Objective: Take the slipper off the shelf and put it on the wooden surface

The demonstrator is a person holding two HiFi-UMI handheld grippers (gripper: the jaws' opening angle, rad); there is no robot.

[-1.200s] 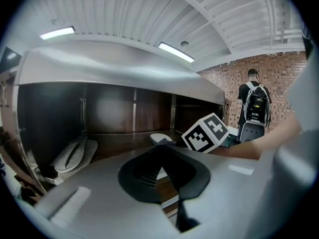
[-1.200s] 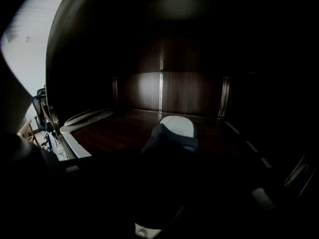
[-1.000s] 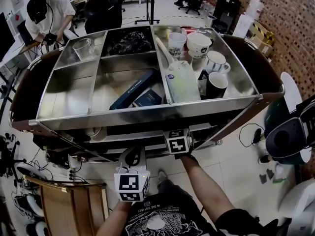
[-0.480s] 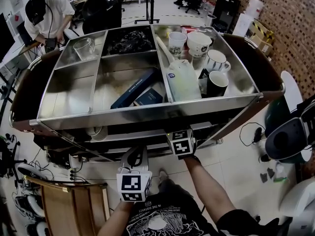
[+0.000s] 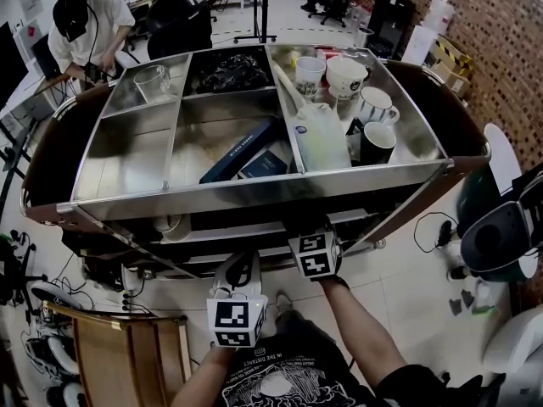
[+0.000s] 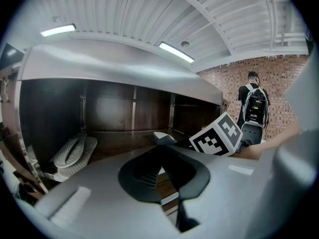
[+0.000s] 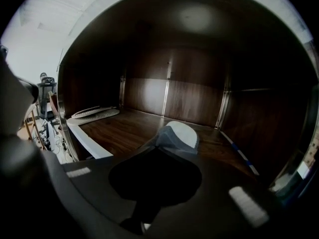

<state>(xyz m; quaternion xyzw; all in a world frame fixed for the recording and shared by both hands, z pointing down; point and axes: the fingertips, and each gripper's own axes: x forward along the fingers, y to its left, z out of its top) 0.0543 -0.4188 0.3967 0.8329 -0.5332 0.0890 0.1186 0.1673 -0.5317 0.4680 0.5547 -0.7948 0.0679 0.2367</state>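
One slipper (image 7: pixel 179 135) in hand-held gripper (image 7: pixel 157 146)

Inside the shelf (image 7: pixel 124 133), bare wood at frame centre leaves me room; flat slippers (image 7: pixel 94 114) crowd the left middle, and dark walls (image 7: pixel 169 96) close back and right.

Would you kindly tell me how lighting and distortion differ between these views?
Head view: bright, sharp, glare on the steel cart top, edges bowed. Left gripper view: fisheye circle, ceiling lights glaring, shelf interior dim. Right gripper view: very dark, the slipper pale against it.
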